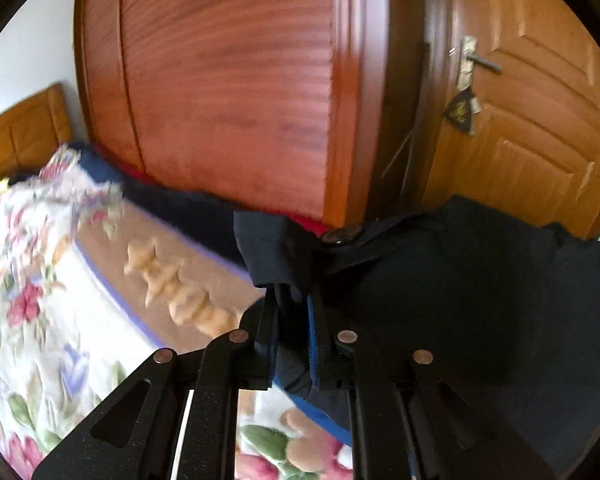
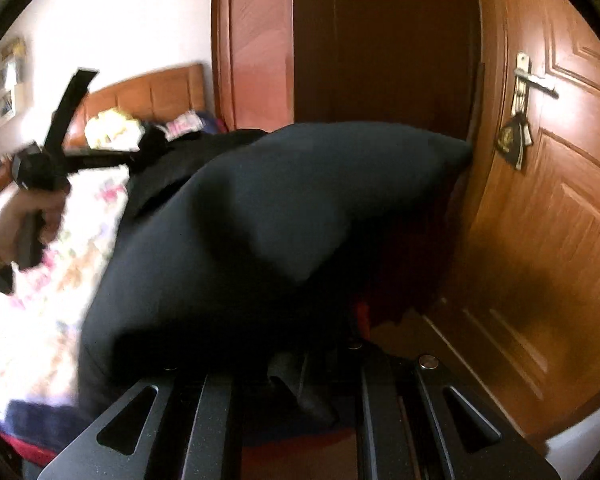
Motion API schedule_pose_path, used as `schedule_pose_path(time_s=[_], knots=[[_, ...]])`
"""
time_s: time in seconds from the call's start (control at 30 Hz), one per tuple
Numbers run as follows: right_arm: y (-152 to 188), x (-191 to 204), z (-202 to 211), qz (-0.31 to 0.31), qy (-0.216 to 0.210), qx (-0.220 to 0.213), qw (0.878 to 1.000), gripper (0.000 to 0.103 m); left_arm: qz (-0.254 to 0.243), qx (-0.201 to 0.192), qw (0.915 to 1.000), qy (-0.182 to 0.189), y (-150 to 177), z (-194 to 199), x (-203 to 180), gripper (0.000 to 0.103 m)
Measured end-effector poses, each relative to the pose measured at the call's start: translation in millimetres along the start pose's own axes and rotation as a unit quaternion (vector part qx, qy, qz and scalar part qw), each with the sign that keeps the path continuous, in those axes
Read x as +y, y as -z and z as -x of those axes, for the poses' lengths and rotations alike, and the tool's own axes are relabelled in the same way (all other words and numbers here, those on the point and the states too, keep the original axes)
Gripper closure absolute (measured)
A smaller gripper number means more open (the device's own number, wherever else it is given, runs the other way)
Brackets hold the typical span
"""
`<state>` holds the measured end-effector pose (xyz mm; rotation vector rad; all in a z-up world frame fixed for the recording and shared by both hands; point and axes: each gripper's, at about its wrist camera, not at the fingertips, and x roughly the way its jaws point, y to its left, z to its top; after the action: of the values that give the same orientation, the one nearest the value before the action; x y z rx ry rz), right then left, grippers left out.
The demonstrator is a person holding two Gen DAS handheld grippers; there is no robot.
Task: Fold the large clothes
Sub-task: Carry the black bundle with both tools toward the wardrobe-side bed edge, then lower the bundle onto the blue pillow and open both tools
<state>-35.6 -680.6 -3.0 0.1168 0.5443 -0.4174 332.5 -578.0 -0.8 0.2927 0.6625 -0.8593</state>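
Observation:
A large dark navy garment [image 1: 460, 280] with a round dark button [image 1: 342, 235] hangs in the air above the bed. My left gripper [image 1: 294, 312] is shut on a bunched edge of it, with blue lining showing between the fingers. In the right wrist view the same garment [image 2: 280, 220] billows over my right gripper [image 2: 300, 364], whose fingers are buried in the cloth and appear shut on it. The left gripper [image 2: 140, 152] also shows there at the left, held in a hand, with the cloth trailing from it.
A floral bedspread [image 1: 32, 300] covers the bed below, with a tan band of star shapes [image 1: 180, 292]. A wooden headboard [image 2: 152, 92] is at the back. A reddish wardrobe [image 1: 228, 80] and a wooden door [image 2: 560, 200] with a lever handle [image 1: 480, 60] stand close ahead.

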Motion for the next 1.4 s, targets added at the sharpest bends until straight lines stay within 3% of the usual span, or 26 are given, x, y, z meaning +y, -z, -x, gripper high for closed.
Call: schedule_pose_path(time_s=[0.1, 0.13, 0.2, 0.23, 0.3, 0.37, 0.57, 0.7, 0.87, 1.03, 1.2, 1.4], knots=[[0.3, 0.7, -13.4, -0.006, 0.024, 0.012, 1.0, 0.089, -0.019, 0.025, 0.9995, -0.002, 7.4, -3.8, 2.0, 0.089], [0.5, 2.7, -14.4, -0.012, 0.03, 0.01, 0.999, 0.089, -0.035, 0.022, 0.9991, -0.001, 8.3, 1.3, 0.0, 0.085], [-4.7, 9.5, -17.9, -0.016, 0.038, 0.008, 0.999, 0.085, -0.057, 0.017, 0.9982, 0.003, 8.9, 15.5, -3.5, 0.067], [-5.0, 11.0, -16.7, -0.019, 0.046, 0.008, 0.999, 0.081, -0.063, 0.015, 0.9979, 0.008, 9.2, 20.6, -6.0, 0.066], [3.0, 15.5, -6.7, -0.028, 0.063, 0.006, 0.998, 0.07, -0.075, 0.01, 0.997, 0.017, 13.3, 37.6, -8.1, 0.066], [-5.4, 23.0, 4.5, -0.034, 0.08, -0.008, 0.996, 0.05, -0.085, 0.006, 0.9961, 0.024, 20.4, 51.1, -7.6, 0.066], [-22.1, 46.3, 59.0, -0.012, 0.125, -0.081, 0.989, 0.048, -0.096, -0.01, 0.9947, 0.034, 59.8, 88.6, -0.2, 0.066], [-47.0, 71.0, 79.6, -0.009, 0.114, -0.113, 0.987, 0.048, -0.102, -0.015, 0.9942, 0.033, 94.9, 111.1, 3.2, 0.066], [-59.3, 90.2, 51.4, 0.007, 0.08, -0.066, 0.995, 0.048, -0.082, -0.01, 0.9955, 0.047, 120.8, 129.4, 9.3, 0.066], [-60.2, 51.5, -4.6, -0.033, 0.074, 0.012, 0.997, 0.048, -0.078, -0.024, 0.995, 0.058, 136.7, 157.8, 5.0, 0.065], [-40.0, 35.1, -28.0, -0.057, 0.065, 0.084, 0.993, 0.048, -0.09, -0.038, 0.9939, 0.05, 154.1, 191.8, 1.1, 0.065], [-54.8, 46.3, -2.2, -0.039, 0.107, 0.074, 0.991, 0.048, -0.067, -0.052, 0.9957, 0.036, 171.0, 233.1, 9.3, 0.065]])
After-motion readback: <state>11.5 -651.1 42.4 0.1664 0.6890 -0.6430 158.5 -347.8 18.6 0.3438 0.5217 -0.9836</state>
